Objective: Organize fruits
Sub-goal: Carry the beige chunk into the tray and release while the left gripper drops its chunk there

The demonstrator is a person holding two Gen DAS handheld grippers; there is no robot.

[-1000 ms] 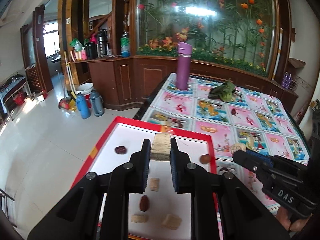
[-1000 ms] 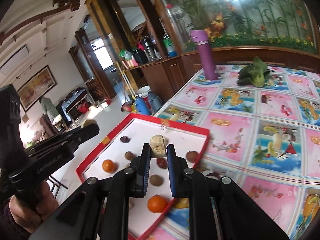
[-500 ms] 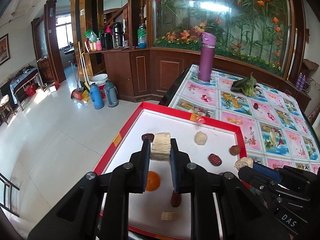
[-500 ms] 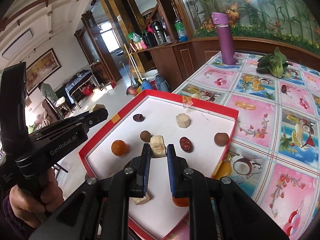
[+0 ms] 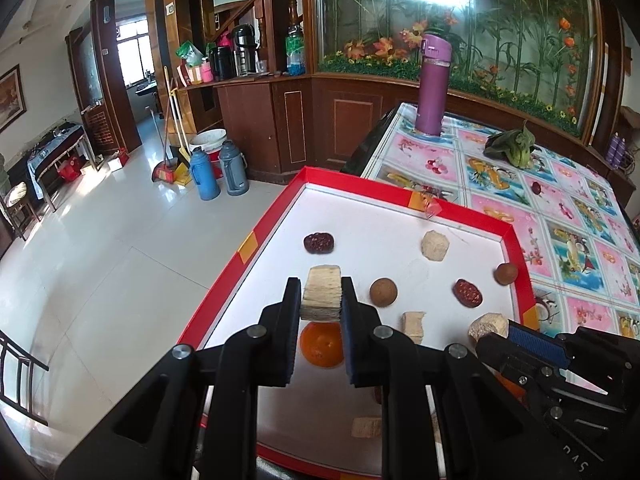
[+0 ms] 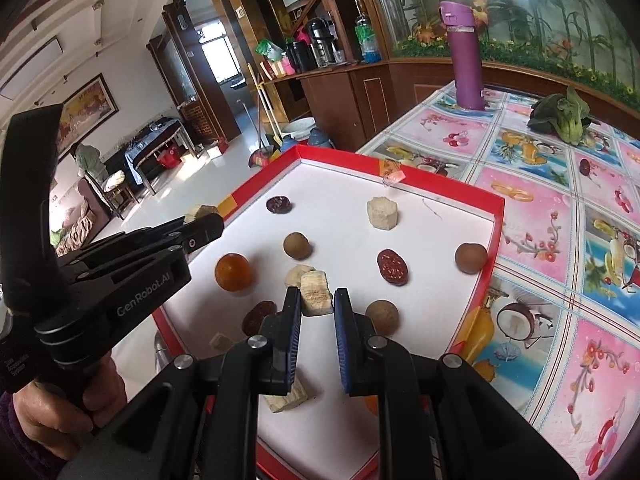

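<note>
A pale, fibrous chunk [image 5: 321, 298] is clamped between the pads of the left gripper [image 5: 320, 300] and is held above the tray [image 5: 404, 194], over its left half. A similar pale chunk [image 6: 316, 298] is pinched at the tips of the right gripper [image 6: 316, 303], also held clear of the tray floor. Both pieces are judged to be carried high so that the loose fruit underneath is not knocked while a spot is chosen for each.

The tray is a shallow white-floored box with a red rim, set at the near corner of a table covered with a fruit-print cloth [image 6: 568, 248], its left side overhanging the floor. In the right wrist view its contents are read by the clock from the tray's middle:

- a dark red date [image 6: 279, 204] at 11 o'clock
- a pale chunk [image 6: 382, 213] at 1 o'clock
- a brown round fruit [image 6: 471, 257] at 3 o'clock, beside the rim
- a red date [image 6: 393, 267] just right of centre
- a brown ball [image 6: 297, 245] just left of centre
- an orange fruit [image 6: 233, 271] at 9 o'clock
- another brown ball [image 6: 382, 317] at 5 o'clock
- further dates and pale pieces at 6 to 7 o'clock, partly hidden by the fingers

Outside the tray, a purple flask [image 6: 464, 56] and a leafy green vegetable [image 6: 562, 116] stand well apart at the far end of the table. The kinds are mixed across the tray, so grouping is judged barely begun.
</note>
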